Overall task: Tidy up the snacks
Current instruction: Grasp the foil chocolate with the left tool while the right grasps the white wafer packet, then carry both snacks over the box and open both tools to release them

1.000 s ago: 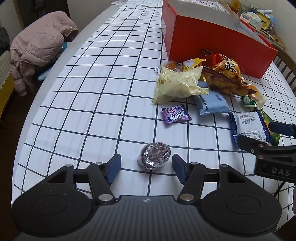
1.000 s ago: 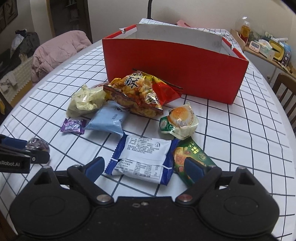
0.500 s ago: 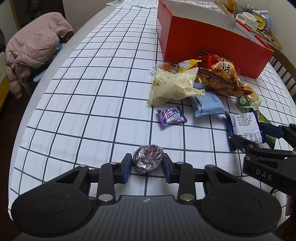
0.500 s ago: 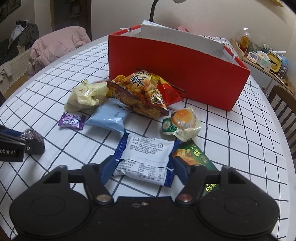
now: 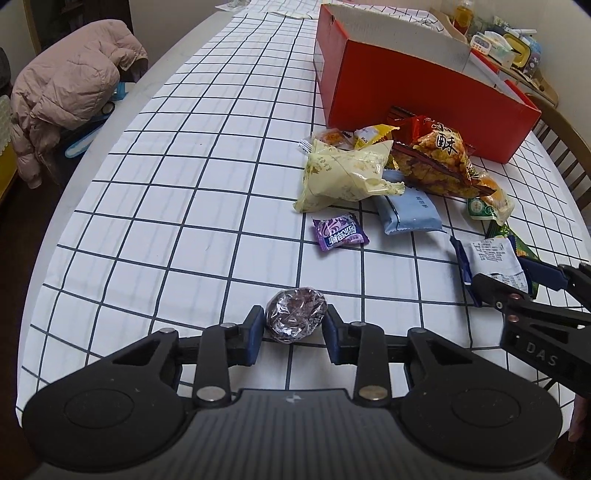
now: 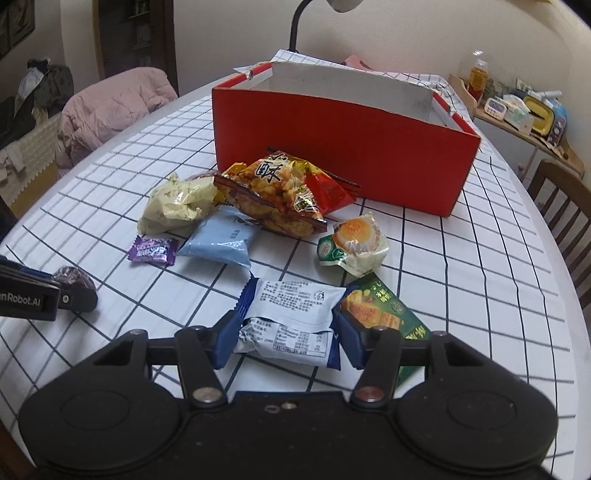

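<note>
My left gripper [image 5: 295, 332] is shut on a round foil-wrapped snack [image 5: 296, 314] on the checked tablecloth. My right gripper [image 6: 284, 338] is shut on a blue-and-white packet [image 6: 291, 317], which also shows in the left wrist view [image 5: 491, 260]. Ahead lie a purple candy [image 6: 152, 250], a light blue packet [image 6: 221, 242], a pale yellow bag [image 6: 175, 203], an orange crisp bag [image 6: 277, 194], an egg-yolk pastry [image 6: 352, 240] and a green packet [image 6: 384, 308]. The open red box [image 6: 340, 147] stands behind them.
A pink jacket [image 5: 70, 88] hangs on a chair at the table's left. A wooden chair [image 6: 561, 206] stands at the right. A shelf with small items [image 6: 517, 107] is at the back right. A lamp stem [image 6: 295, 26] rises behind the box.
Both grippers closed: the left onto the foil-wrapped snack, the right onto the blue-and-white packet. Both moved slightly forward.
</note>
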{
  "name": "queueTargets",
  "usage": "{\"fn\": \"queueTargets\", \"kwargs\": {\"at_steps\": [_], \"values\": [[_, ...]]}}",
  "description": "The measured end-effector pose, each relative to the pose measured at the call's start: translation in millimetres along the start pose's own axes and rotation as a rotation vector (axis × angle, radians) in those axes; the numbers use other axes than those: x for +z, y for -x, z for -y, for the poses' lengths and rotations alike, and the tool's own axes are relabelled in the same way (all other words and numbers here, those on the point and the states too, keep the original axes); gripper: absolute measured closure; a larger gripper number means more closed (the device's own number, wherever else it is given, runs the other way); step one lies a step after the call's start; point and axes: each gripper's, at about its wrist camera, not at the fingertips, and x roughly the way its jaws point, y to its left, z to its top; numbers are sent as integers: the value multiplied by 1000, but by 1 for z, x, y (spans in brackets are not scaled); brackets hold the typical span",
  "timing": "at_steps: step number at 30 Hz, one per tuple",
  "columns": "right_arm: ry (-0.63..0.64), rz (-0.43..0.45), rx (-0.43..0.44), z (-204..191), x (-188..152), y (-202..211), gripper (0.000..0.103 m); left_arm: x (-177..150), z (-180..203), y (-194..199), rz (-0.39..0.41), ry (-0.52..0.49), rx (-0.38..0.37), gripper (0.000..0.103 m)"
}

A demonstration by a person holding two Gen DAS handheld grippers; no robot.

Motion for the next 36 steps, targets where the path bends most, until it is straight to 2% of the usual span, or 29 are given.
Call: {"fn": "queueTargets", "kwargs": {"at_steps": [10,18,26,36], "values": [[-70,27,46,10,5,31,47,6,7,23,14,5,-23,70],[-93,71,69,24,28,58,47,28,25,48,54,-28,-46,70],[-98,135,63,48,67,72,47,65,46,65,102,-54,-72,70],[-77,183,46,83,124,61,47,131,75,72,176,-91,-76,70]]}}
